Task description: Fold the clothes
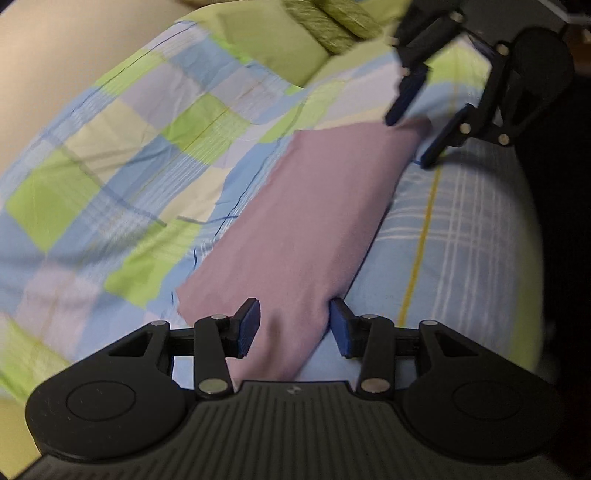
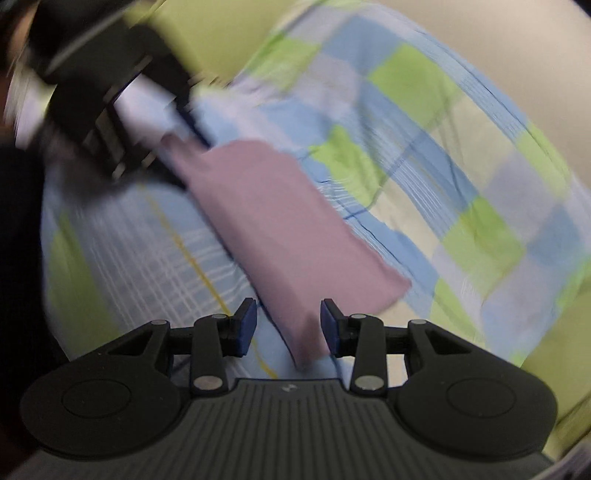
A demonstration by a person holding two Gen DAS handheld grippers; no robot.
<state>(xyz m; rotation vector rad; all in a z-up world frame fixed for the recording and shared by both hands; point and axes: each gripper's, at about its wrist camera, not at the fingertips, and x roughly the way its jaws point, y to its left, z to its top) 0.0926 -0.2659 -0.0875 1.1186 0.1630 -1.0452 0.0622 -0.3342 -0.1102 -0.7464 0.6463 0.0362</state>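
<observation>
A pink garment [image 1: 310, 221], folded into a long narrow strip, lies on a checked bedsheet [image 1: 147, 155]. My left gripper [image 1: 294, 325] is open with its jaws on either side of the strip's near end. My right gripper [image 1: 410, 142] shows at the strip's far end in the left wrist view, open, its blue fingers astride the corner. In the right wrist view the pink garment [image 2: 280, 229] runs between my open right gripper [image 2: 288, 325] and the blurred left gripper [image 2: 147, 122] at the other end.
The bedsheet [image 2: 424, 155] is blue, green and white checks with creases. A green textured pillow [image 1: 332, 26] lies at the back. A beige wall [image 1: 55, 74] stands beyond the bed. The bed's edge falls into dark space on the right of the left wrist view.
</observation>
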